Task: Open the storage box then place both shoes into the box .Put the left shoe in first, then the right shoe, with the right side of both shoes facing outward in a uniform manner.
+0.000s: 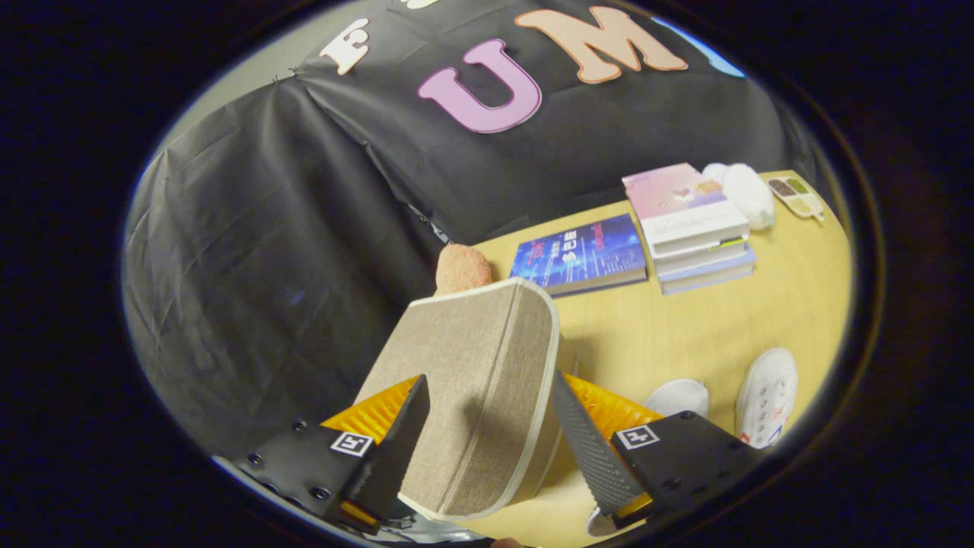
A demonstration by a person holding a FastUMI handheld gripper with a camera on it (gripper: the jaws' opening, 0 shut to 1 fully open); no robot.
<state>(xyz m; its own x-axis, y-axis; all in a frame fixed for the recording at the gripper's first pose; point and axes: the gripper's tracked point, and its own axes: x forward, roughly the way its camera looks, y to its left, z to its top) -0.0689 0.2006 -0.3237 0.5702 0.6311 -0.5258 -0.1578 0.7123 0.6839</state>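
Note:
The storage box's beige fabric lid (472, 380), edged in white, stands tilted up between my fingers and fills the gap between them. My gripper (488, 377) is spread wide, one finger along each side edge of the lid, and I see no clear squeeze on it. The box body below the lid is mostly hidden. To the right of my right finger, two white shoes lie on the yellow table (685, 327): a laced one (768, 396) further right, and the rounded end of the other (677, 396) nearer the finger.
Beyond the lid lie a blue book (582, 255) and a stack of books (692, 224). A pinkish plush thing (462, 268) sits just behind the lid. A white fluffy item (746, 192) and a small tray (795, 196) are at the table's far corner.

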